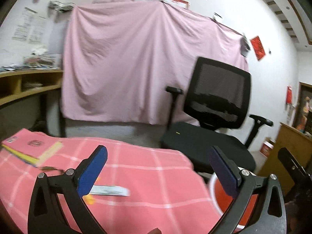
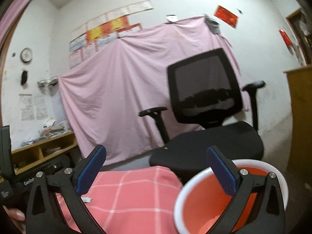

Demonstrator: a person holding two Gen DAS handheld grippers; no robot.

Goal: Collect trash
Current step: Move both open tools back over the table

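Observation:
My left gripper (image 1: 158, 152) is open, its blue pads wide apart and nothing between them, above the pink checked tablecloth (image 1: 140, 175). A white paper strip (image 1: 110, 190) lies on the cloth just under the left pad, with a small orange scrap (image 1: 90, 198) beside it. The red bin with a white rim (image 1: 218, 193) sits off the table's right edge, behind the right finger. My right gripper (image 2: 156, 152) is open too and holds nothing. The same bin (image 2: 195, 200) shows at lower right, open and orange inside. A white scrap (image 2: 86, 199) lies on the cloth (image 2: 132, 191).
A pink notebook (image 1: 33, 144) on a yellow pad lies at the table's left. A black office chair (image 1: 214, 117) stands just beyond the table, in front of a pink sheet (image 1: 136, 58). A wooden shelf desk (image 1: 29, 83) is at left, a wooden cabinet (image 2: 300, 107) at right.

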